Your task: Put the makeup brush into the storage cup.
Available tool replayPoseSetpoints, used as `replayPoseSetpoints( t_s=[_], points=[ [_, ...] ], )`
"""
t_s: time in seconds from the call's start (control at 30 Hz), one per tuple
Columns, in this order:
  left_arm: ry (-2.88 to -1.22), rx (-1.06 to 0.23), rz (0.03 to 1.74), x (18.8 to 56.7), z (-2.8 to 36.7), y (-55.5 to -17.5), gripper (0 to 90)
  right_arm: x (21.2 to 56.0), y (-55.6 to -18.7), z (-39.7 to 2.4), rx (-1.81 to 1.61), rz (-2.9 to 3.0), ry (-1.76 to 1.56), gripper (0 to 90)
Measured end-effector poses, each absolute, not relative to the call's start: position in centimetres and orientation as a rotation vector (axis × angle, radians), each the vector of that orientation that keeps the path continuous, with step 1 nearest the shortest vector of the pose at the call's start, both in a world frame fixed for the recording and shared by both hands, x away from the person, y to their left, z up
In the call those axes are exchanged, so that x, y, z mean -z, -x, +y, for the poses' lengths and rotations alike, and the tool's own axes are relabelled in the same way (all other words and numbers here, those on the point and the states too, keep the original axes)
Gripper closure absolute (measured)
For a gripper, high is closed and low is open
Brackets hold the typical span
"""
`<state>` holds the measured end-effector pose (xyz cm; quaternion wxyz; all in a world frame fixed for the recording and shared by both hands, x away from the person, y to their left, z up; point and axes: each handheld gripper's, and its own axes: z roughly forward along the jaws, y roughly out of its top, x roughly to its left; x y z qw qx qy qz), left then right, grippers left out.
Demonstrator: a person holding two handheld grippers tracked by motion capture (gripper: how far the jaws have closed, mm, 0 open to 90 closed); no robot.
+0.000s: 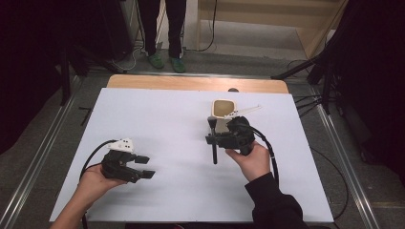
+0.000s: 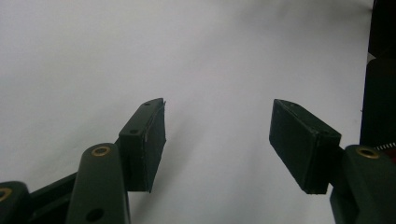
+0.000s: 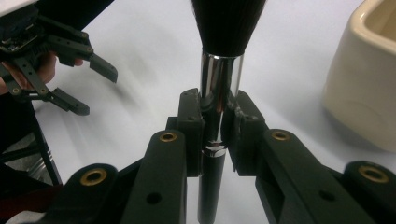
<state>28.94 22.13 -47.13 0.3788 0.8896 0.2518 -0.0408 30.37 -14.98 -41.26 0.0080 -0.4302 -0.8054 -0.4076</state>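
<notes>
Keeping the black-bristled, chrome-ferruled makeup brush (image 3: 217, 93) clamped upright in the right claw (image 3: 215, 123), it should be lowered squarely into the cream square ceramic cup (image 1: 223, 109); the left claw (image 2: 217, 140) is held apart, empty.

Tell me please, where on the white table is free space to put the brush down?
The widest bare patch lies between the left gripper and the right gripper. The far left part of the white table, left of the cream cup, is bare too. It is crowded around the cup, where the right gripper holds the brush.
</notes>
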Motion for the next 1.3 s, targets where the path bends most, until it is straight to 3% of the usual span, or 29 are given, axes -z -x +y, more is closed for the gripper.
replayPoseSetpoints(
  t_s=[1.3],
  points=[
    [-2.261, 0.113, 0.667, 47.1, 22.3, -29.1, 34.0, 37.1, -32.9, -17.0, 1.342, -2.495, 1.414, 78.6]
  ],
)
